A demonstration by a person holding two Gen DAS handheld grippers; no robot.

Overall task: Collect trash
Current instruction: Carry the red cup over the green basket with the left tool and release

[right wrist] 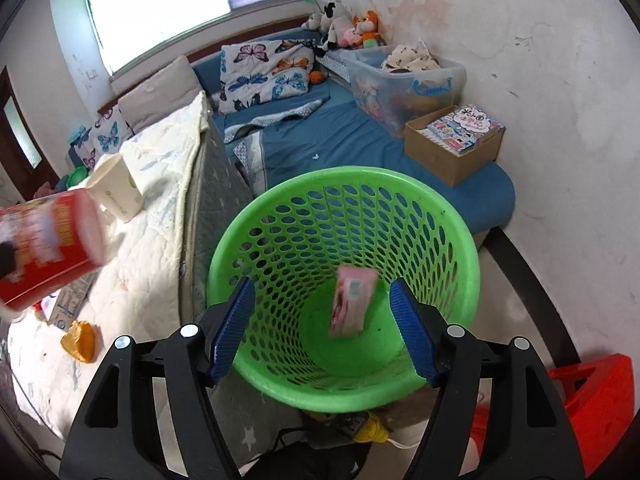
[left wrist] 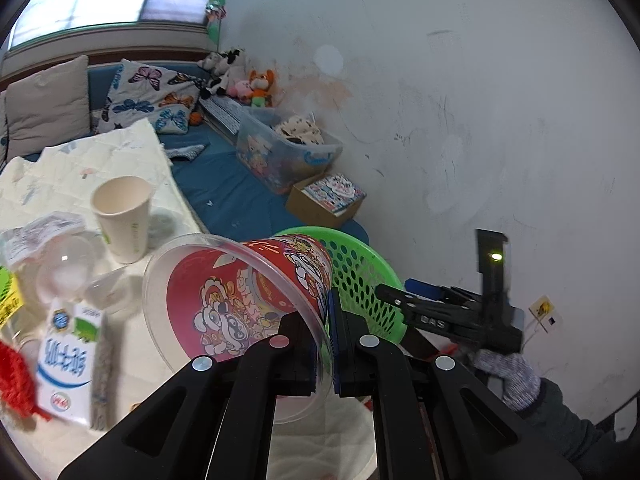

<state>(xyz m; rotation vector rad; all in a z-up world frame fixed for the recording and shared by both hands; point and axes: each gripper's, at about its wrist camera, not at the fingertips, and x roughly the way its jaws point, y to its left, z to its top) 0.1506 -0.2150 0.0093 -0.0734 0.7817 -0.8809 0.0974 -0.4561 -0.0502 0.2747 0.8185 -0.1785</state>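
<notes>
My left gripper [left wrist: 325, 344] is shut on the rim of a clear plastic cup with a red cartoon print [left wrist: 240, 296], held tilted above the bed beside the green mesh basket [left wrist: 360, 276]. In the right wrist view the same cup [right wrist: 48, 248] is at the left edge. My right gripper [right wrist: 322, 328] is open and empty over the green basket [right wrist: 344, 200]. A pink carton [right wrist: 352, 304] lies inside the basket. On the bed lie a paper cup [left wrist: 124, 216], a white milk carton [left wrist: 68, 364], clear plastic packaging [left wrist: 52, 248] and a yellow wrapper [right wrist: 80, 340].
A cream quilt [right wrist: 152, 184] covers the near bed, with a blue mattress [right wrist: 360, 136] behind. A clear storage box [right wrist: 404, 76] and a cardboard box of books [right wrist: 456, 148] stand by the wall. A red stool [right wrist: 596, 404] is at lower right.
</notes>
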